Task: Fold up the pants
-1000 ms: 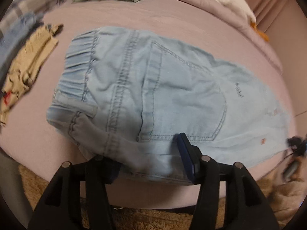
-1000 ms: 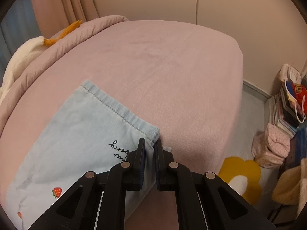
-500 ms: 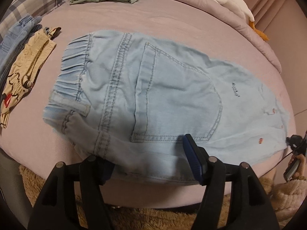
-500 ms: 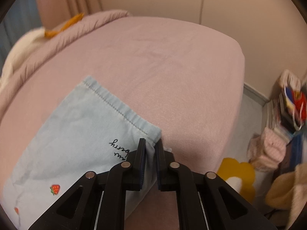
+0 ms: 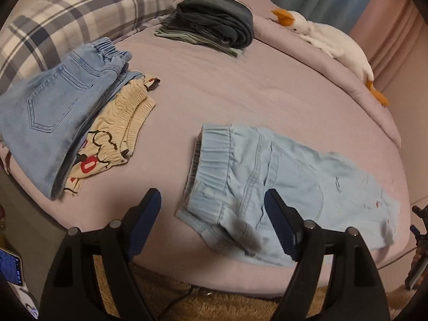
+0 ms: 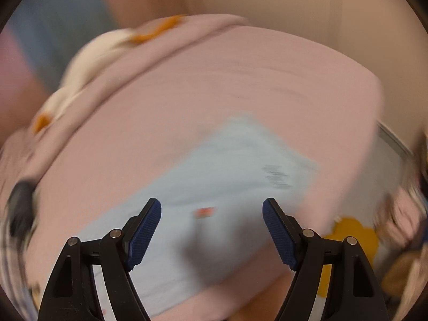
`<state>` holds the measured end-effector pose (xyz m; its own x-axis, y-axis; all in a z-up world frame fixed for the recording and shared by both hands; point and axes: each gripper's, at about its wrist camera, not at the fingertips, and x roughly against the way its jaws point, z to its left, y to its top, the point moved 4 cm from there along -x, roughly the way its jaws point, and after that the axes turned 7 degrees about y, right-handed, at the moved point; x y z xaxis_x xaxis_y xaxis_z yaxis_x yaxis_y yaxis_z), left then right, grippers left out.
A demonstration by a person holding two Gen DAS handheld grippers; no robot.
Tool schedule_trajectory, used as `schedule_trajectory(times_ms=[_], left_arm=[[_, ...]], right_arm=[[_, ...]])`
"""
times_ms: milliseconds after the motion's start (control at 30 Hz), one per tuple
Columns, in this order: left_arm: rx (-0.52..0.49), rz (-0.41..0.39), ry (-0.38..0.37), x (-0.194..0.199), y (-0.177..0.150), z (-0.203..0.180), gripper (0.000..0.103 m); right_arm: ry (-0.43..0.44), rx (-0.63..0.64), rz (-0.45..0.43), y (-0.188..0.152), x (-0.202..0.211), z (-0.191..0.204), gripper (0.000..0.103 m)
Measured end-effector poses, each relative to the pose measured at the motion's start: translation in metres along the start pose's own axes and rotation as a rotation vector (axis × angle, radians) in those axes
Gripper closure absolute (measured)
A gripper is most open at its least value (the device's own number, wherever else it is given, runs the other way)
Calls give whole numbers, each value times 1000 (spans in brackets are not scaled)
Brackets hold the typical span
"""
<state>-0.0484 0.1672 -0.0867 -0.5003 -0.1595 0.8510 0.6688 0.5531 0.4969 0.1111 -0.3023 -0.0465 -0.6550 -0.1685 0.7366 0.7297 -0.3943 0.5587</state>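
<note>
Just above the near edge of the bed (image 5: 240,88), your left gripper (image 5: 214,224) is hovering with its jaws opening and nothing pinched between them. Your right gripper (image 6: 211,230) is doing the same, jaws spreading, clear of the cloth in a blurred view. Beyond them, the light blue pants (image 5: 289,187) are lying flat on the bed's near side. Further across the bed, blue jeans (image 5: 50,117) are resting on cream shorts (image 5: 117,133), and a dark folded pile (image 5: 216,21) is sitting at the far side.

Dim warm indoor light, no glare. We see heavy fisheye bending and black corners in both views. Left wrist view mostly sharp, slight smear on the pants (image 5: 289,187). Right wrist view badly motion-blurred throughout.
</note>
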Motion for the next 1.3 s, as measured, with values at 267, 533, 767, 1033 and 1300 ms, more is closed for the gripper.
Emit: schedule_trajectory(times_ms=[267, 533, 767, 1033, 1300], left_arm=[[-36, -14, -70, -20, 31, -24, 23], [-84, 65, -47, -70, 44, -31, 28], [-79, 80, -78, -78, 26, -27, 57], [-77, 44, -68, -61, 11, -22, 63], [-91, 16, -49, -55, 10, -24, 63]], right_arm=[[305, 311, 155, -19, -35, 155, 25], [448, 447, 461, -72, -94, 242, 33], [385, 448, 567, -90, -132, 253, 41], [353, 481, 555, -81, -139, 254, 41], [368, 544, 636, -91, -161, 266, 44]])
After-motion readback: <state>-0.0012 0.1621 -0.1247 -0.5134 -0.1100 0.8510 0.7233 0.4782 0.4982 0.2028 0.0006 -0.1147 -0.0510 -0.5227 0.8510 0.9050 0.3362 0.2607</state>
